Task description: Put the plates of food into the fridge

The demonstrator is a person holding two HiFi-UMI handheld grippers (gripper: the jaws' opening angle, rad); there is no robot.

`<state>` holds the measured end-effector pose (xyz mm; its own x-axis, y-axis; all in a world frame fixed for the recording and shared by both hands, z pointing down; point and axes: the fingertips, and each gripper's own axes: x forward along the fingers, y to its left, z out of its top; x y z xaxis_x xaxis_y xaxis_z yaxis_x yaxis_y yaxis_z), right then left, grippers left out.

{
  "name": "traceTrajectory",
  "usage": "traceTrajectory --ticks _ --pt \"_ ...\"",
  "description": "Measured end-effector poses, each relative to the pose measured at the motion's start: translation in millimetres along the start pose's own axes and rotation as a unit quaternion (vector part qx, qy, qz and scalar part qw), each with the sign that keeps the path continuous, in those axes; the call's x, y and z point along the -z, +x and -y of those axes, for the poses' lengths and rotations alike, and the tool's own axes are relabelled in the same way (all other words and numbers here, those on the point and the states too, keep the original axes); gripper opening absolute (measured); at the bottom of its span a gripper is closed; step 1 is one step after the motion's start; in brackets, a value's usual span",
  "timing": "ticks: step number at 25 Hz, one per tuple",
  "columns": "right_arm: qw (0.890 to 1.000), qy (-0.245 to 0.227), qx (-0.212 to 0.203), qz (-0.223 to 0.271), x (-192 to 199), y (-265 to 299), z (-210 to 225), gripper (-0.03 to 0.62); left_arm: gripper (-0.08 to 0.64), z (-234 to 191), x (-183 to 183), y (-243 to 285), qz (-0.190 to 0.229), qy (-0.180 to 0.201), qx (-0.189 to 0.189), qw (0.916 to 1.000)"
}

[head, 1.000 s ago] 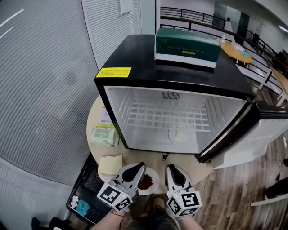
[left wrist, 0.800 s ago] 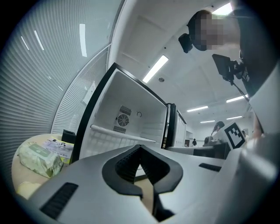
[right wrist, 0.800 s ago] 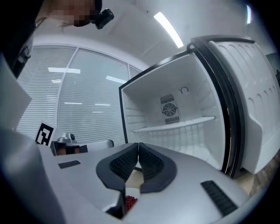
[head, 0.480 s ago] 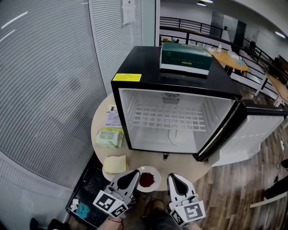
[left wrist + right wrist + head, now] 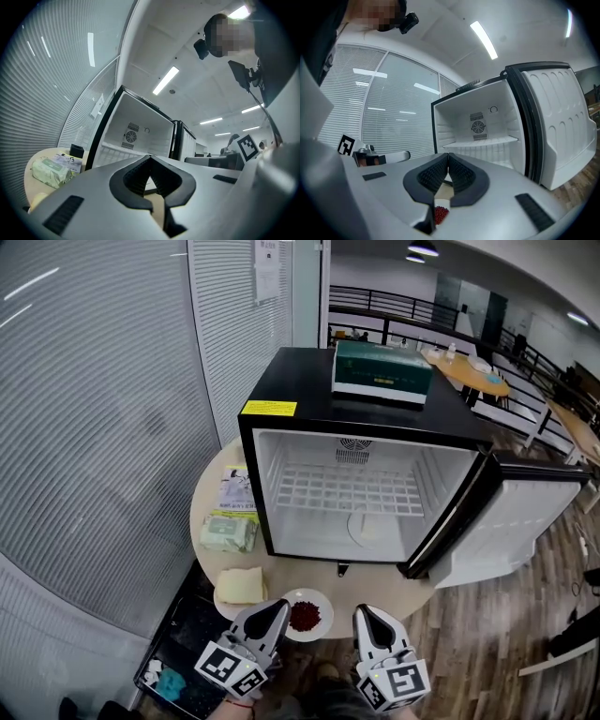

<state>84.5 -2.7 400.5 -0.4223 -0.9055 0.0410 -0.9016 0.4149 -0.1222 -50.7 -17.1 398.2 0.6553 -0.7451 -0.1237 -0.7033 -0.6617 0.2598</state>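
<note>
**Plates of food still outside the fridge [image 5: 309,390]; both grippers shut and empty**

No part of the task is judged done. The fridge cavity is seen empty, and its door [image 5: 511,521] is swung wide to the fridge's right. Both plates are set on the round table [image 5: 375,582] in front of the fridge. The plate of red food [image 5: 307,615] is found before the open cavity, and the plate with a pale yellow slab [image 5: 240,586] just beside it, off the fridge's front left corner. Both are left to be picked up and carried in.

The left gripper [image 5: 274,613] and the right gripper [image 5: 366,619] are held in front of the fridge, one on each side of the red plate. Each is closed tip to tip, and nothing is gripped. In the right gripper view the red food is only glimpsed below the ribbed black pads [image 5: 433,176].

The fridge is made up of a glossy black shell and a white moulded lining. A white wire shelf [image 5: 349,490] is fitted inside, with a round fan grille [image 5: 477,127] on the back wall. The plates are white, round and shallow. The red food is heaped in small grains, and its kind cannot be told. The slab looks soft and squarish. A green box [image 5: 382,371] is laid on top of the fridge, and a soft green pack [image 5: 228,532] at its left.
</note>
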Motion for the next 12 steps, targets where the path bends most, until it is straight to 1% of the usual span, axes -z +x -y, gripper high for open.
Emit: traceTrajectory --ticks 6,12 --pt "0.999 0.033 0.005 -0.008 8.8 1.5 1.8 0.009 -0.009 4.4 -0.4 -2.6 -0.001 -0.003 0.004 1.0" --pt "0.999 0.044 0.009 -0.006 8.3 1.4 5.3 0.009 -0.009 3.1 -0.5 -3.7 -0.004 0.0 0.001 1.0"
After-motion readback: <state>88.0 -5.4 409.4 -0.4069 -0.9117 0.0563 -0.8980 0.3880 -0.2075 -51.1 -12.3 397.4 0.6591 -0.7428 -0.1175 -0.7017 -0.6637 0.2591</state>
